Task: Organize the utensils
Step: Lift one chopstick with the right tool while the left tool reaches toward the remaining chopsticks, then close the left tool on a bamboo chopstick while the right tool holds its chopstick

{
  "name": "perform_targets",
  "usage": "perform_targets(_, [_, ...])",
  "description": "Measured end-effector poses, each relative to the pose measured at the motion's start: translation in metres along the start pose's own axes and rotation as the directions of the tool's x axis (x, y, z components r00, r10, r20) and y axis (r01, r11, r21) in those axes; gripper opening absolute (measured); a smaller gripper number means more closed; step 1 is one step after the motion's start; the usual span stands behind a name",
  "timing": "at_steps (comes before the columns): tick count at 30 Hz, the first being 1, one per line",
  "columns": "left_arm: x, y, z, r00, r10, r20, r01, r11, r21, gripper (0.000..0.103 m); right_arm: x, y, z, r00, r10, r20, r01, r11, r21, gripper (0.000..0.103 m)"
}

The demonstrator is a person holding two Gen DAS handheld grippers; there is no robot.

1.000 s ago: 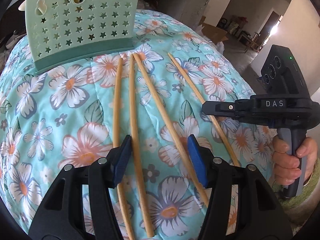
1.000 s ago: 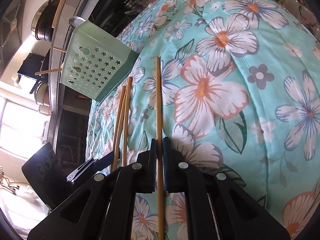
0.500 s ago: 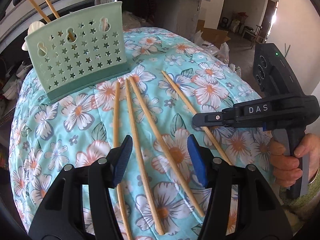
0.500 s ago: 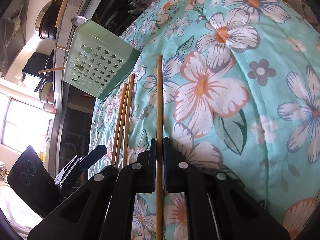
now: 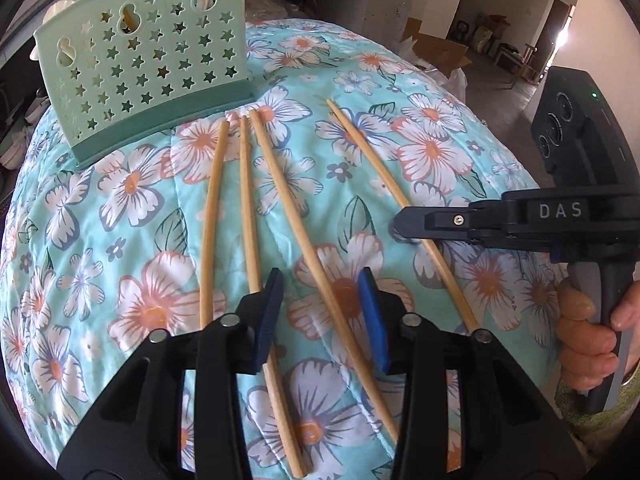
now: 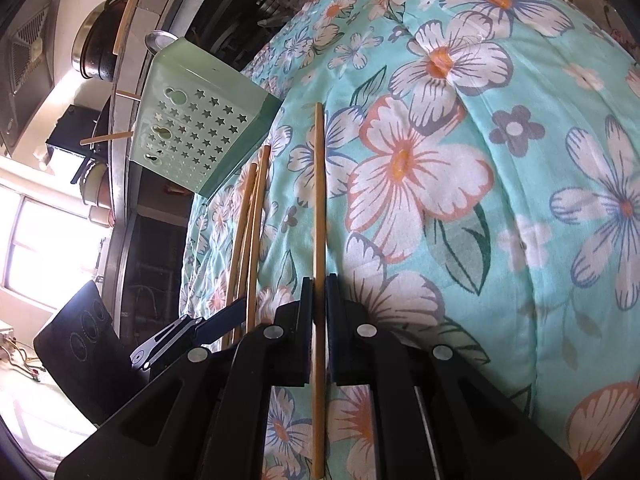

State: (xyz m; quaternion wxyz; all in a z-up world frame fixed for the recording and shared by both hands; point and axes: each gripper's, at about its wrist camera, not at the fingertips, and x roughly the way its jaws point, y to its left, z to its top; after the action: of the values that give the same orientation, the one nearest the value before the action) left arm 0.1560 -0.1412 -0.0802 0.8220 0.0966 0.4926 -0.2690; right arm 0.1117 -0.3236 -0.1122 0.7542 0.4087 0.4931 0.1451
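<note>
Several wooden chopsticks lie on a floral quilt (image 5: 120,248). My left gripper (image 5: 322,292) is open low over the quilt, its blue pads astride one chopstick (image 5: 304,248); two more chopsticks (image 5: 212,216) lie just left of it. My right gripper (image 6: 319,292) is shut on the rightmost chopstick (image 6: 319,200), which also shows in the left wrist view (image 5: 368,160) under that gripper (image 5: 404,228). A green star-punched utensil holder (image 5: 148,64) stands at the back left with chopsticks in it; it also shows in the right wrist view (image 6: 200,136).
The quilt (image 6: 500,200) covers a rounded surface that falls away on all sides. A counter with pots (image 6: 100,52) stands behind the holder. A concrete floor with boxes (image 5: 440,48) lies at the far right.
My left gripper has swung forward and down toward the chopsticks, so the holder looks nearer. The right gripper stays shut on its chopstick and has barely moved.
</note>
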Motion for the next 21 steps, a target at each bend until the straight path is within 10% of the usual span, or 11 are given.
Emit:
perform_targets(7, [0.001,0.01,-0.001,1.0,0.003,0.005,-0.002,0.999,-0.037,0.006,0.003,0.001,-0.002,1.0,-0.002,-0.01,0.002,1.0,-0.006,0.007])
perform_targets(21, [-0.009,0.007,-0.017,0.989,-0.121,-0.081,0.112,0.988,-0.106,0.007,0.007,0.004,0.002,1.0,-0.009,-0.02,0.009,1.0,-0.025,0.007])
